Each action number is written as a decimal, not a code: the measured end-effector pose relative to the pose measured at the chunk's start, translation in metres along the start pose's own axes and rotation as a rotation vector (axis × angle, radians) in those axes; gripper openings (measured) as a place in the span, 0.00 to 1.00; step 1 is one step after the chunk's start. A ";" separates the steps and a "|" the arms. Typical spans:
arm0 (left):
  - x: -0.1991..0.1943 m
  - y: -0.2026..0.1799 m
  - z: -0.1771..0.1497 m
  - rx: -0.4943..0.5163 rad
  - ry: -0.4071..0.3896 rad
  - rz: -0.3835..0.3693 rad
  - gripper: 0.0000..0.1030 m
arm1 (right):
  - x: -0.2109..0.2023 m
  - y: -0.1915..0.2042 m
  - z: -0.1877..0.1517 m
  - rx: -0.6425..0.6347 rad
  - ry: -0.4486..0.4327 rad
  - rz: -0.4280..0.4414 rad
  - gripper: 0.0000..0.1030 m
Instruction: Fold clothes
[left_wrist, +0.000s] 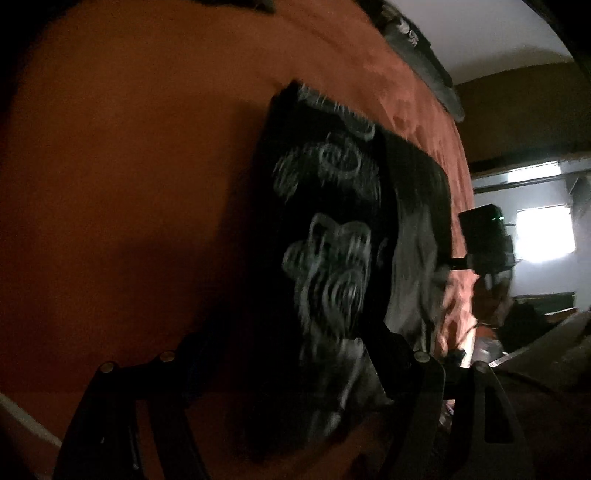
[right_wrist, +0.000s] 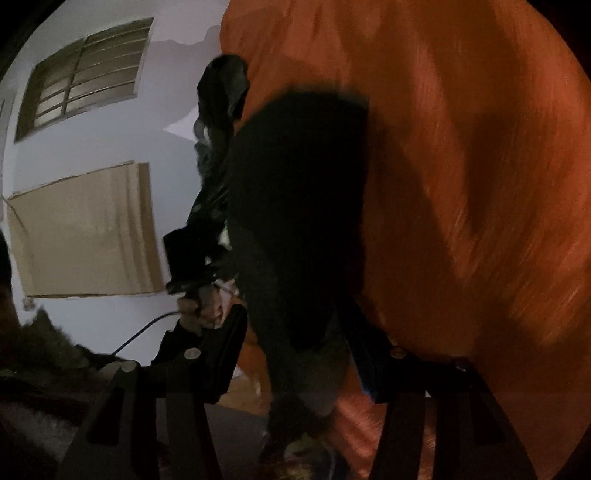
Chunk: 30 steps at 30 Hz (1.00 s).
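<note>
A black shirt (left_wrist: 332, 206) with a pale grey print hangs stretched above the orange bedspread (left_wrist: 129, 166) and throws a shadow on it. My left gripper (left_wrist: 295, 354) is shut on a bunched edge of the shirt, which fills the gap between the fingers. At the shirt's far edge a hand (left_wrist: 491, 295) holds the right gripper's body (left_wrist: 480, 236). In the right wrist view the shirt (right_wrist: 295, 184) is a dark blurred mass, and my right gripper (right_wrist: 295, 332) is shut on its near edge. The left gripper's body (right_wrist: 188, 254) and the hand on it (right_wrist: 203, 306) show beyond.
Another dark garment (left_wrist: 417, 48) lies along the far edge of the bed, also seen as a dark heap (right_wrist: 221, 92). Past the bed are a white wall with a barred window (right_wrist: 85, 74) and a cardboard sheet (right_wrist: 85, 232). The orange bedspread (right_wrist: 461, 166) spreads wide beside the shirt.
</note>
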<state>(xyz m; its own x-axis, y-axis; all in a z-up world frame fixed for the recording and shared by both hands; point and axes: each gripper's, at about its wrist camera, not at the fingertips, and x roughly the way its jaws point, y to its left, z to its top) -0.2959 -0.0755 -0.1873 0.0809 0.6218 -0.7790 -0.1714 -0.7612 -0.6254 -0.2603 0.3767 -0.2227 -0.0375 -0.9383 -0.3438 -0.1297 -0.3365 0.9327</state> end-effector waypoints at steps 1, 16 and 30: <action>0.000 0.004 0.000 -0.021 0.023 -0.020 0.72 | 0.006 0.000 -0.001 0.003 0.002 0.010 0.53; 0.008 -0.004 0.019 -0.010 0.043 -0.006 0.67 | -0.016 0.008 -0.016 -0.038 -0.128 -0.176 0.14; 0.015 0.011 0.019 -0.075 0.054 -0.193 0.69 | 0.030 -0.004 -0.003 -0.025 0.005 0.077 0.63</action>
<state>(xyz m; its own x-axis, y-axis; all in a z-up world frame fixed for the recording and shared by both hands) -0.3149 -0.0711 -0.2045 0.1581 0.7482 -0.6444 -0.0739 -0.6418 -0.7633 -0.2576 0.3499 -0.2364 -0.0411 -0.9619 -0.2704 -0.1017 -0.2652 0.9588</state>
